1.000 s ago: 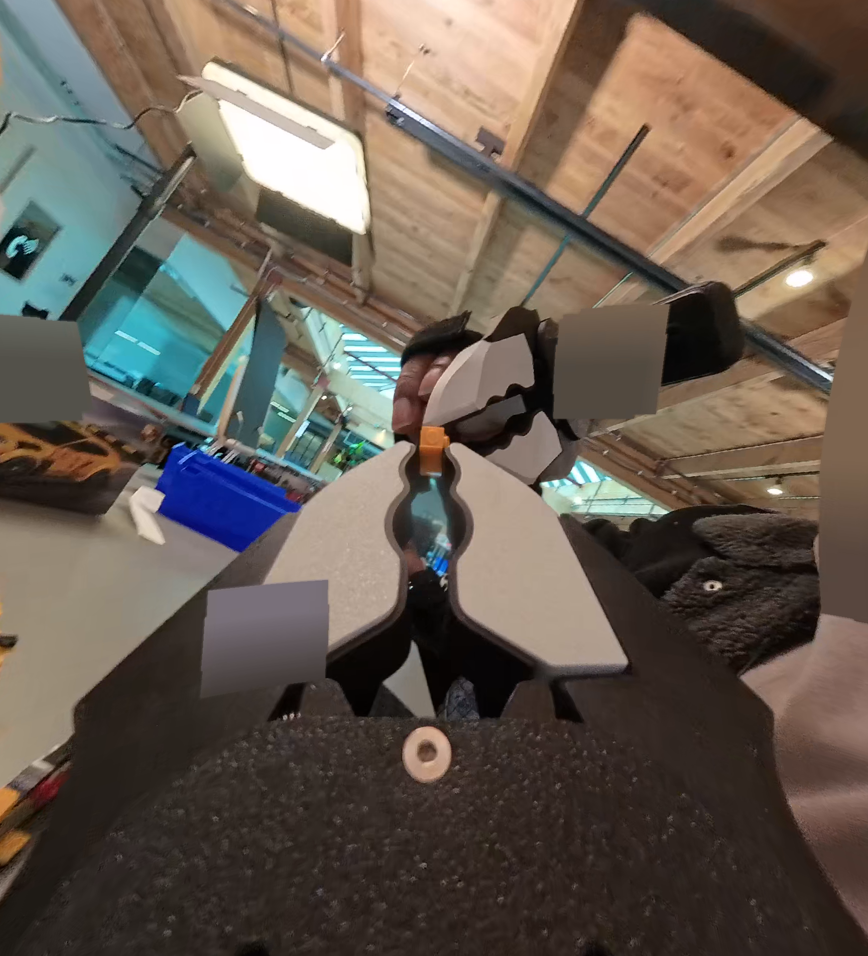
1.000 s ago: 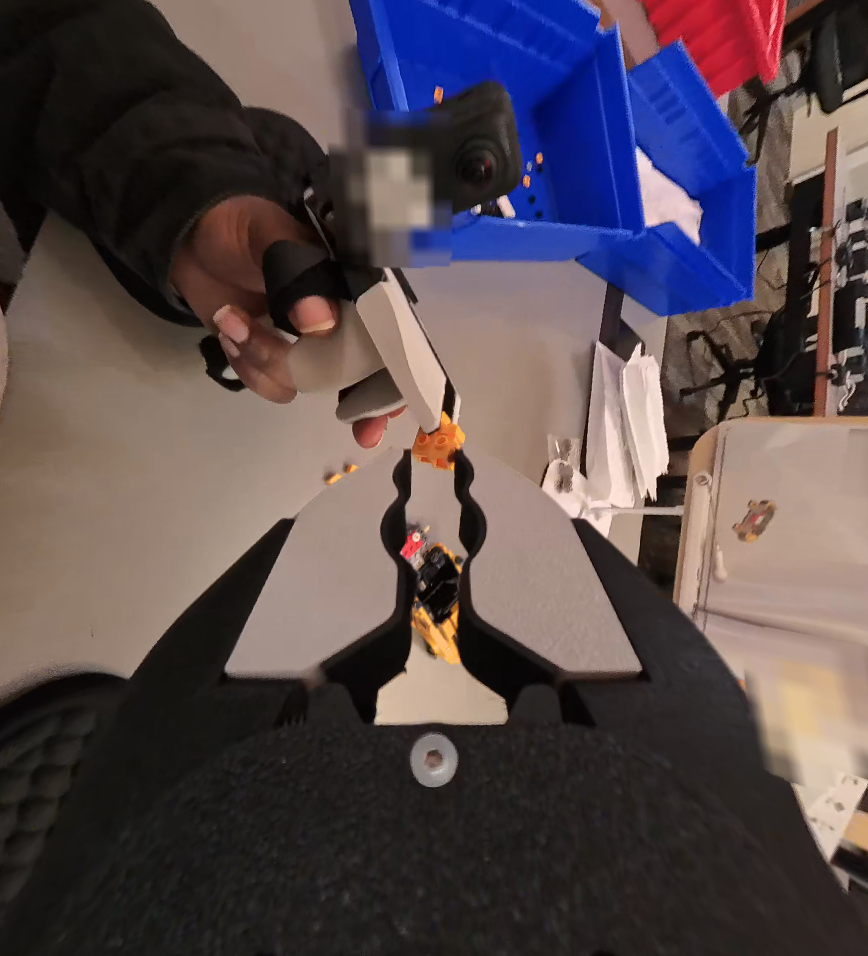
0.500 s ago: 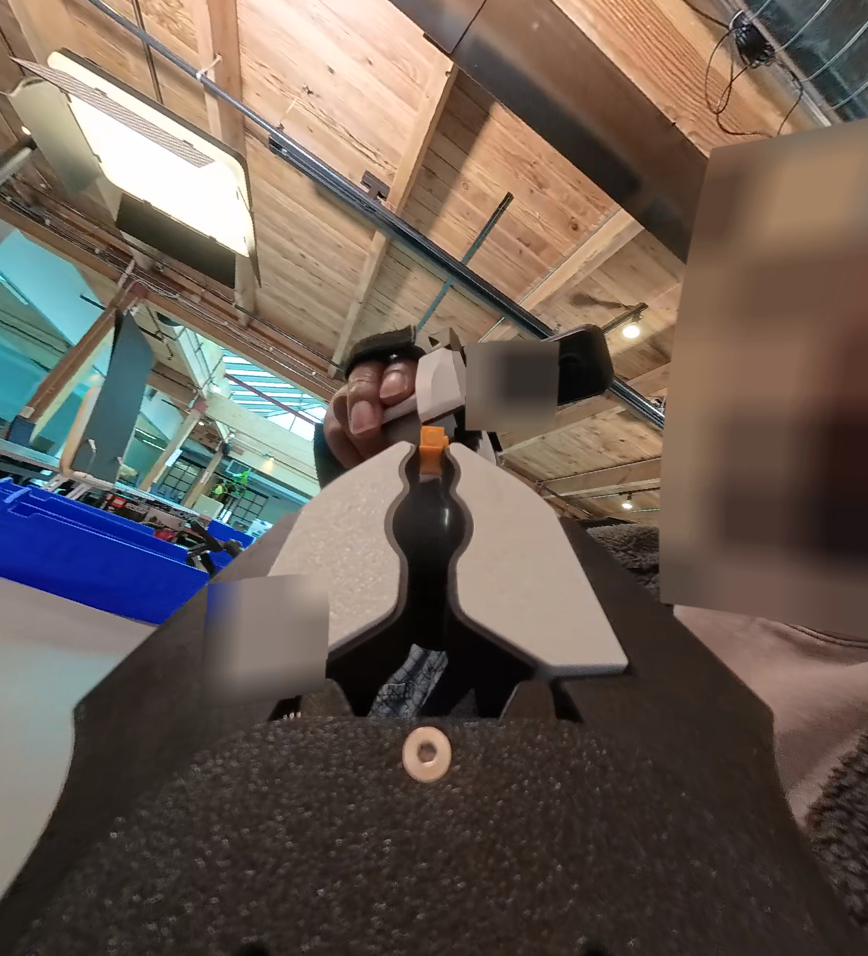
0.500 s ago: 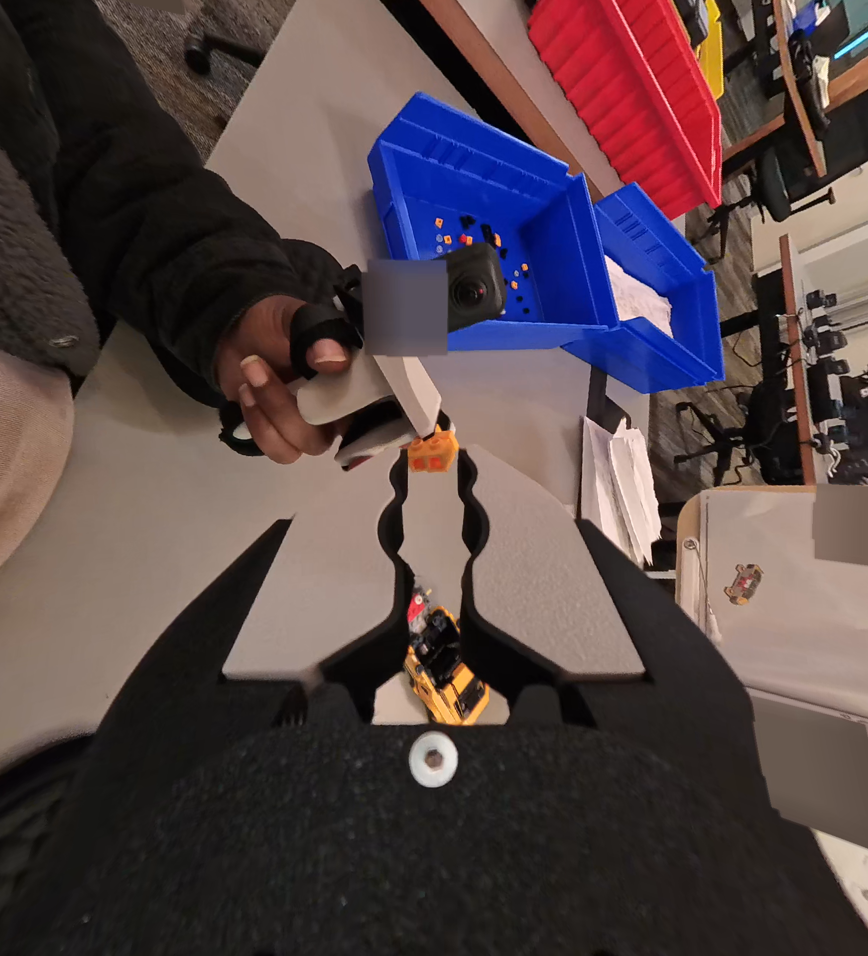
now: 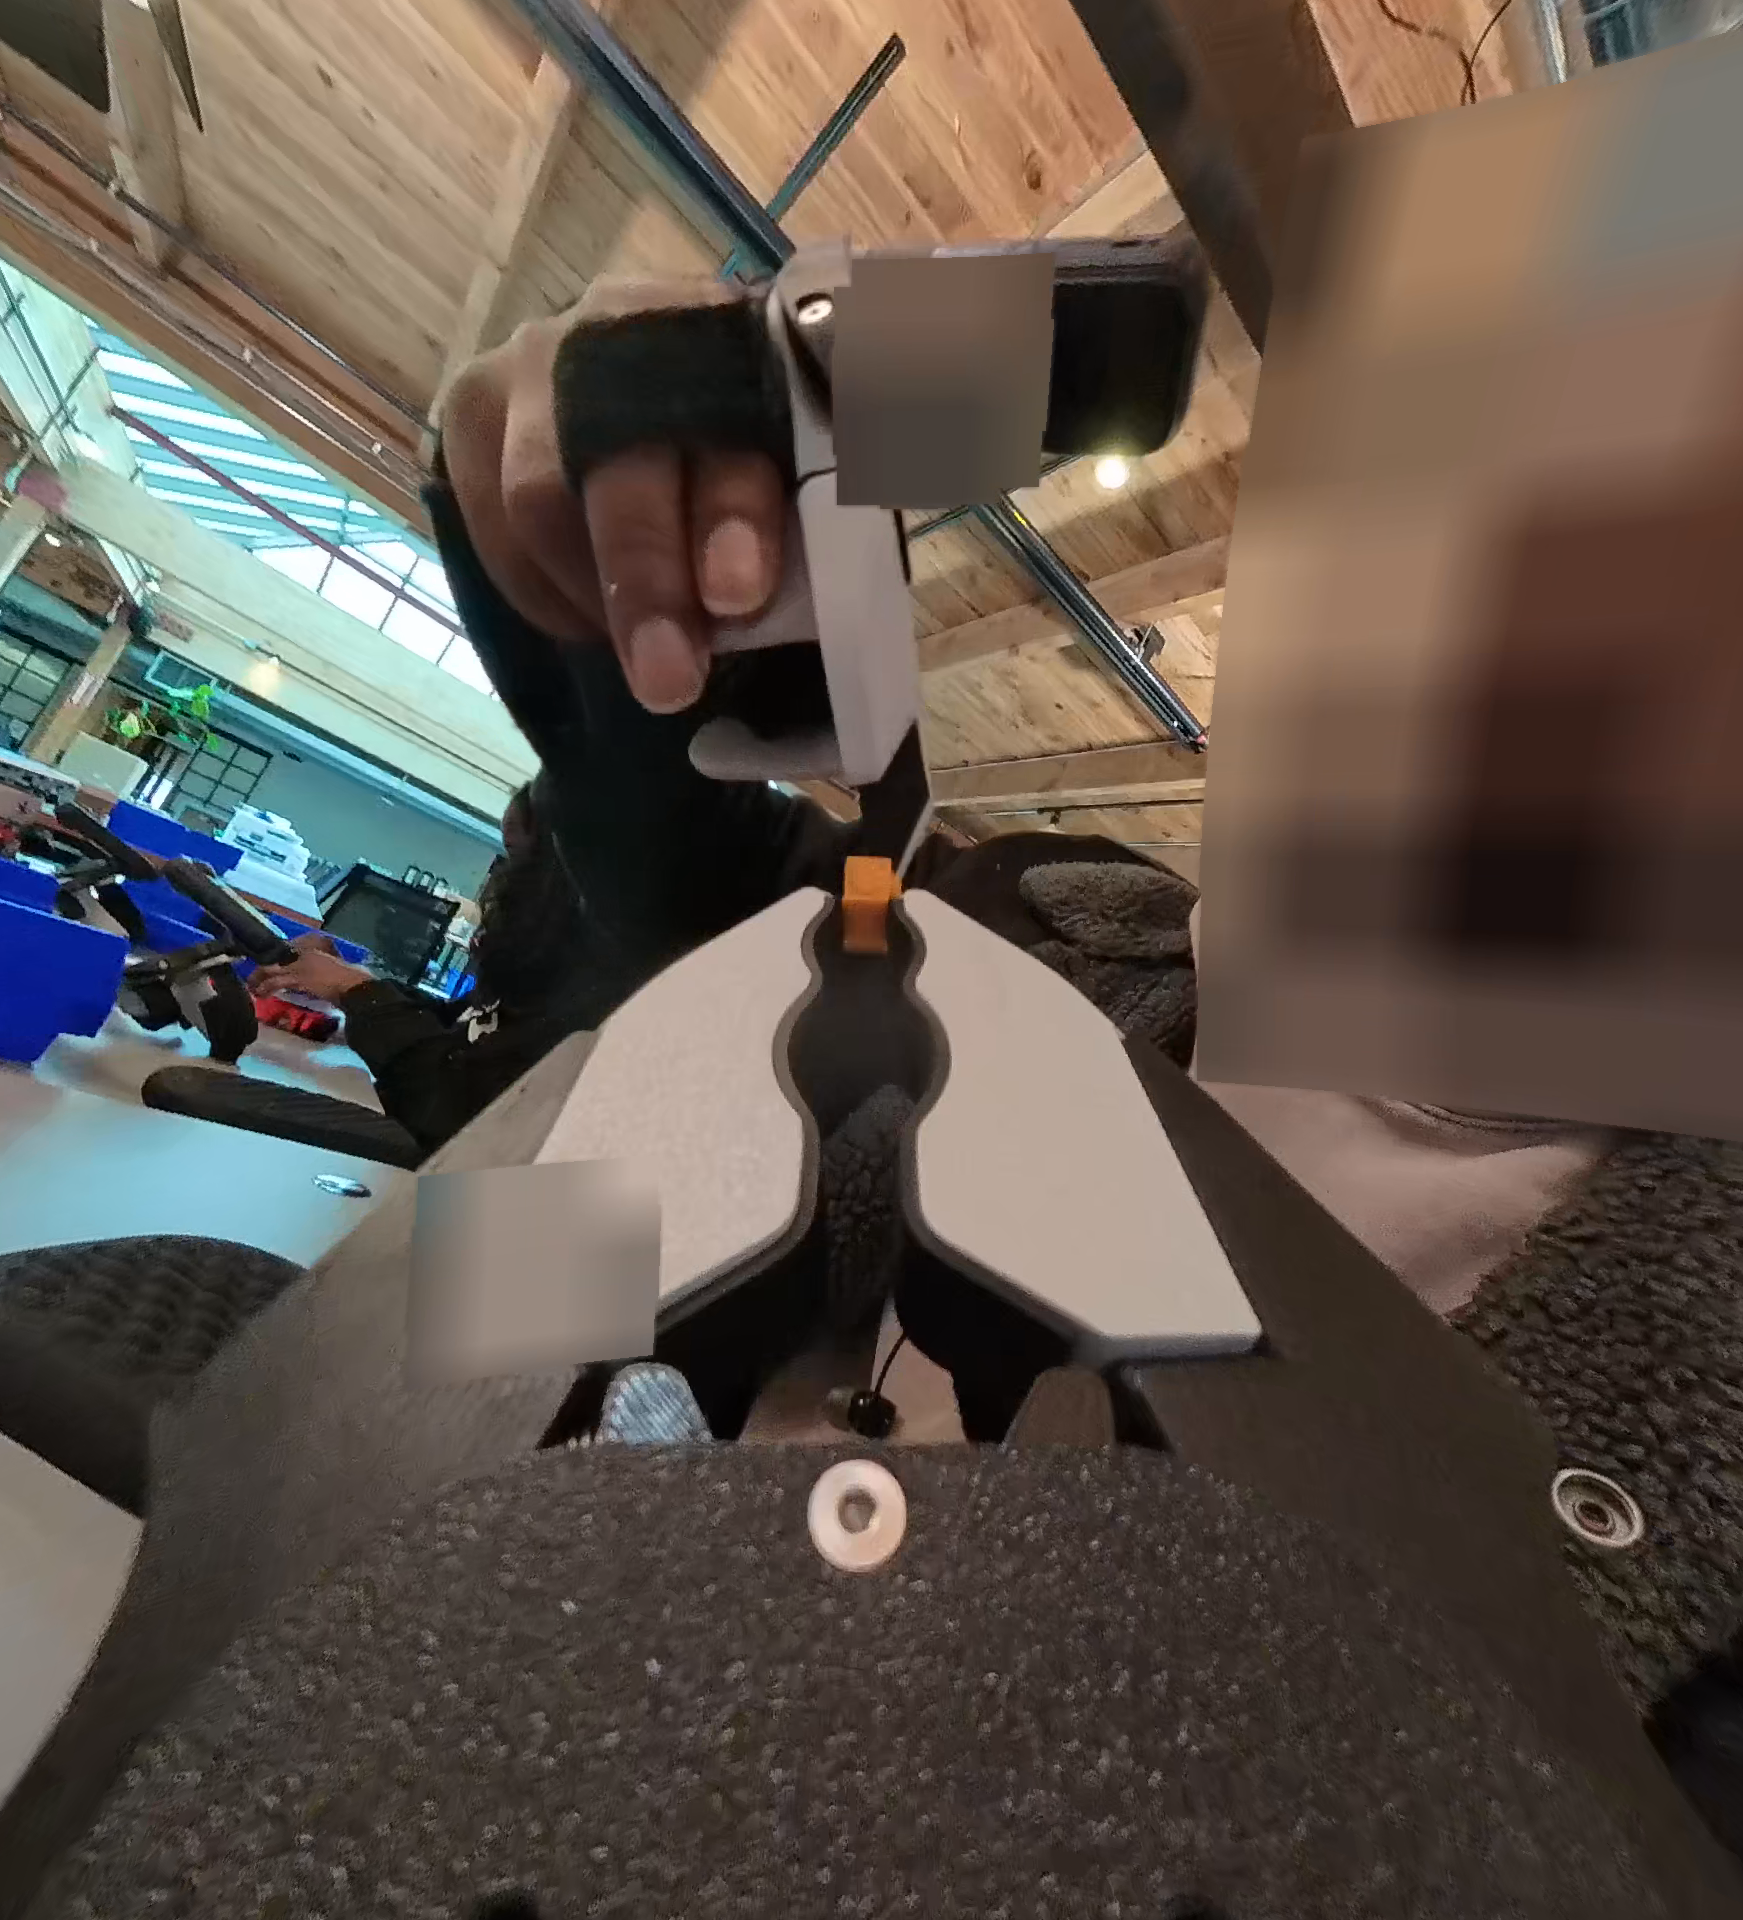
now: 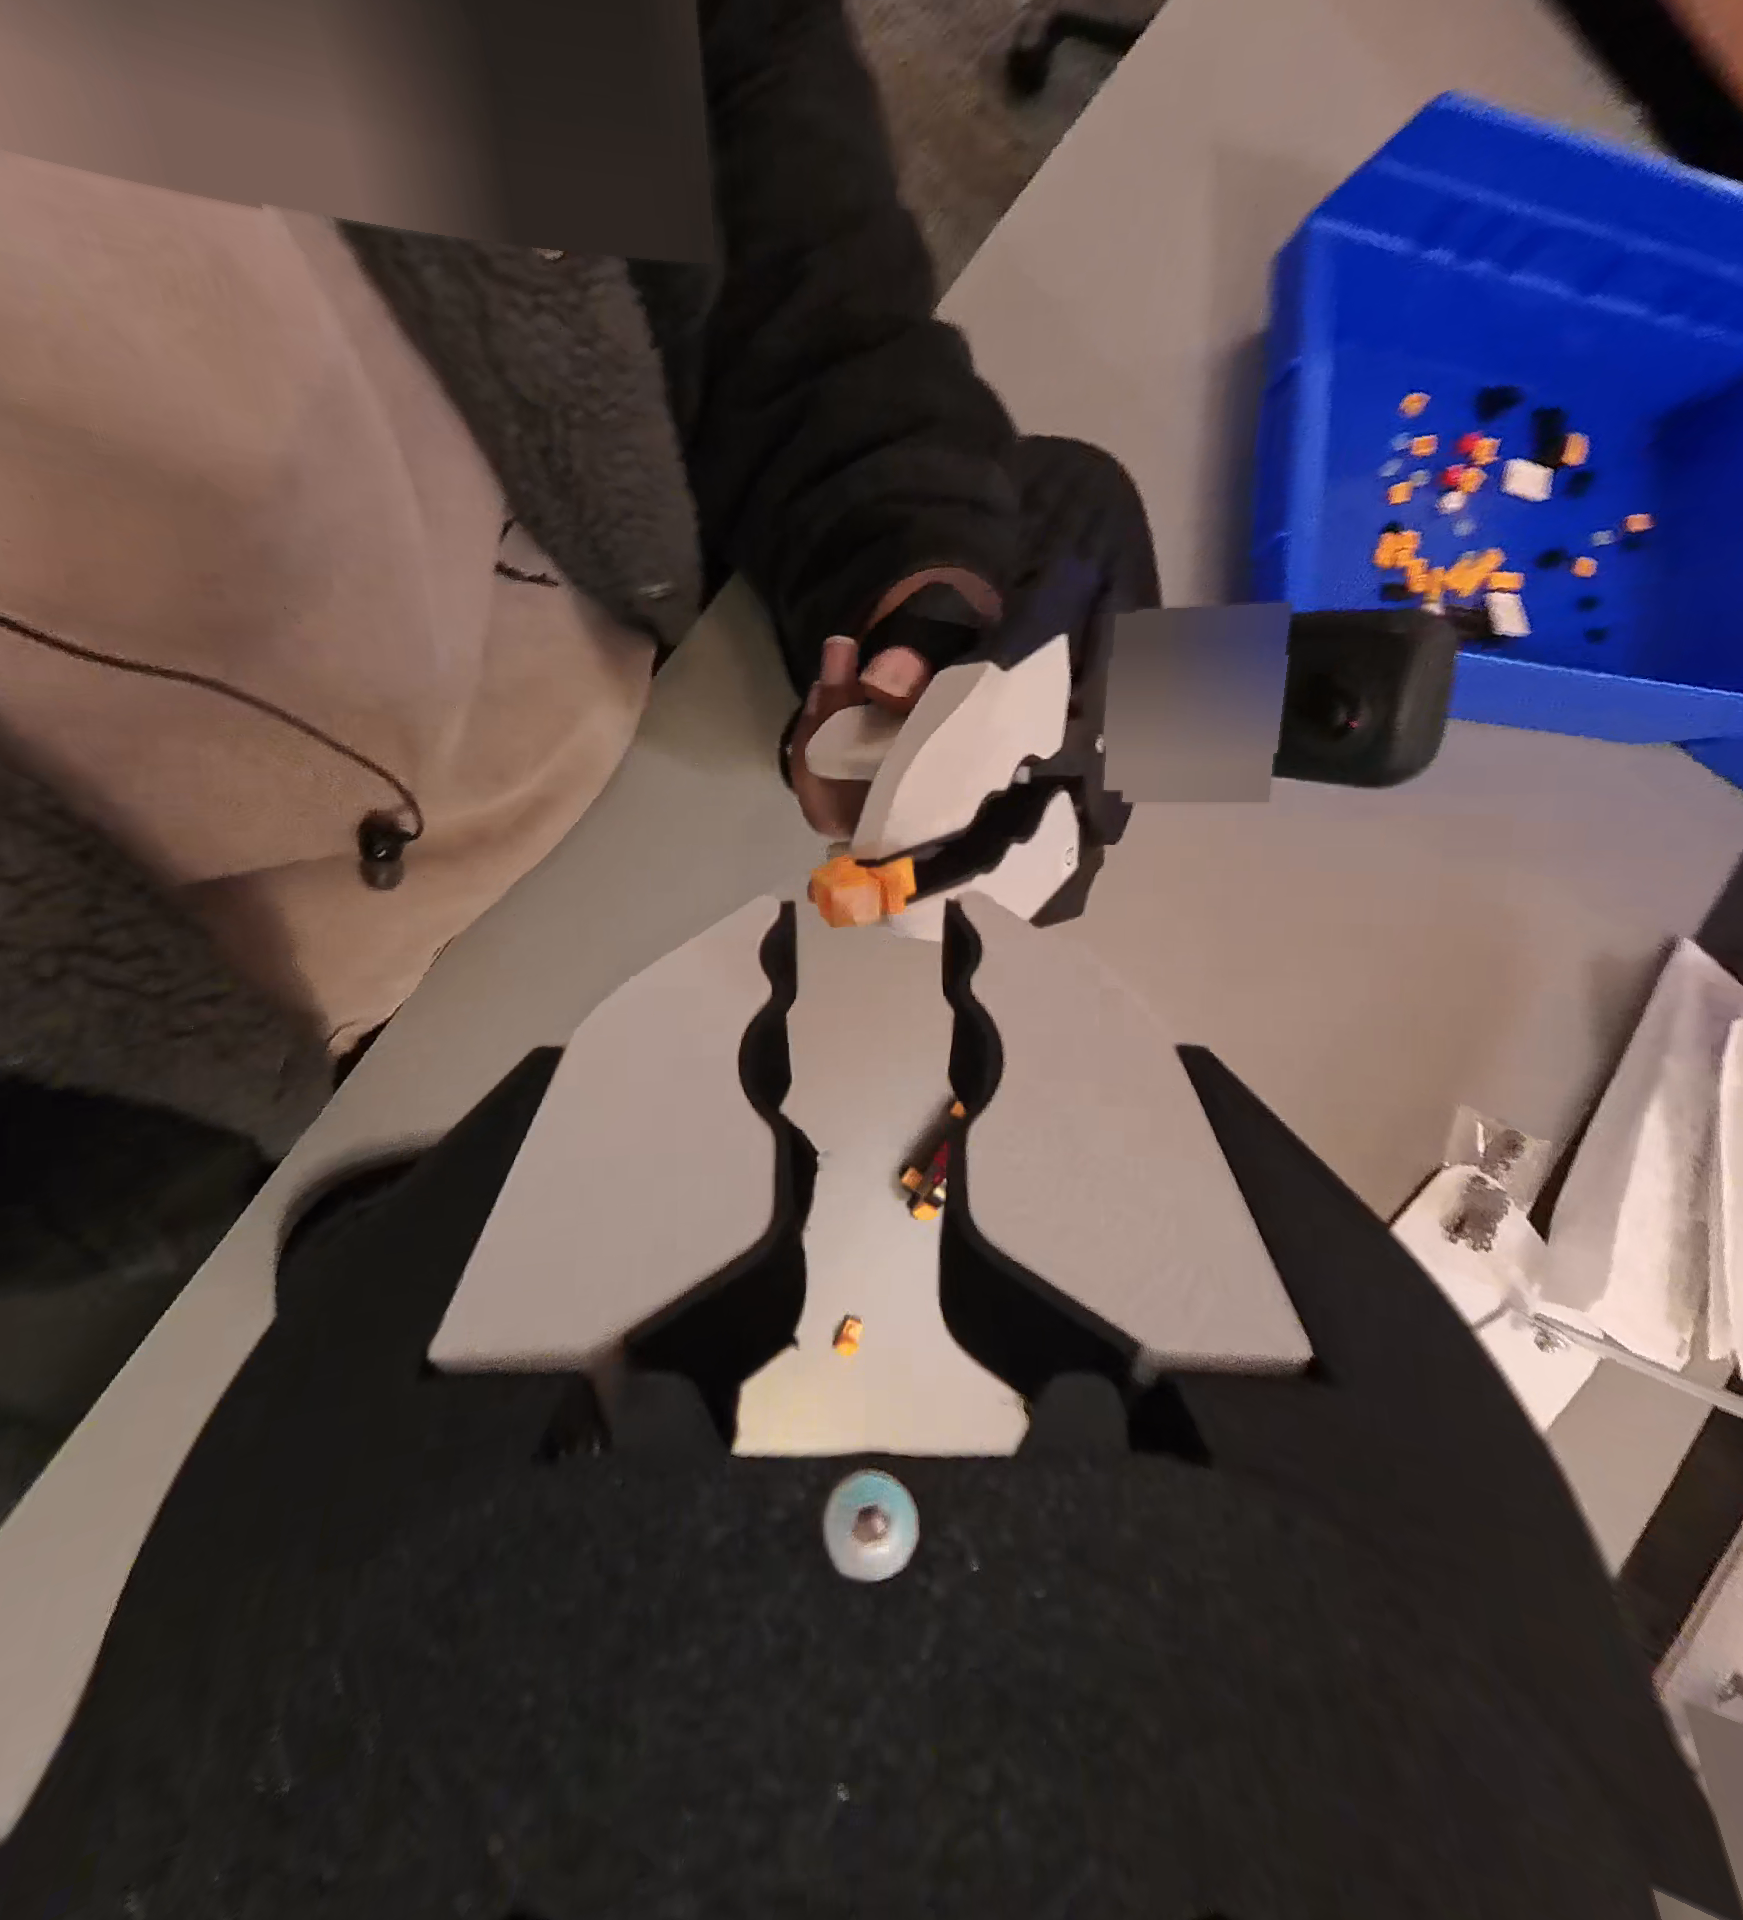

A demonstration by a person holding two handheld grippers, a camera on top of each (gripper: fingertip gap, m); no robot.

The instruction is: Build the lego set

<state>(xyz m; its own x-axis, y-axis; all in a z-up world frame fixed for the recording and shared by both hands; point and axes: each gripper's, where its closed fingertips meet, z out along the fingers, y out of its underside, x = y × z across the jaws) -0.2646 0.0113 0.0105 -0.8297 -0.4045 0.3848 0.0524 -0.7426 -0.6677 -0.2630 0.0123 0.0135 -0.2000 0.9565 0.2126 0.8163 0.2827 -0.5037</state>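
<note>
My left gripper [image 5: 867, 904] is shut on a small orange Lego piece [image 5: 867, 914] pinched at its fingertips and held in the air. My right gripper [image 5: 898, 800] comes down from above, and one fingertip sits just beside the piece. In the right wrist view my right gripper [image 6: 867, 920] is open, its jaws well apart. The orange piece [image 6: 841, 902] lies just beyond its tips, held by my left gripper [image 6: 893, 883], which reaches in from the right. I cannot tell whether the right fingertips touch the piece.
A blue bin [image 6: 1366, 260] with several small loose pieces stands at the back right of the grey table [image 6: 1314, 987]. A small black and orange assembly [image 6: 929, 1174] and a tiny orange piece [image 6: 849, 1332] lie below my right gripper. White paper and small bags [image 6: 1677, 1143] lie at the right. My left and right fingertips are right by each other.
My right gripper's jaws have spread wider around the orange piece. Both views have swung round; the yellow car model has left the right wrist view. The left gripper still holds the piece.
</note>
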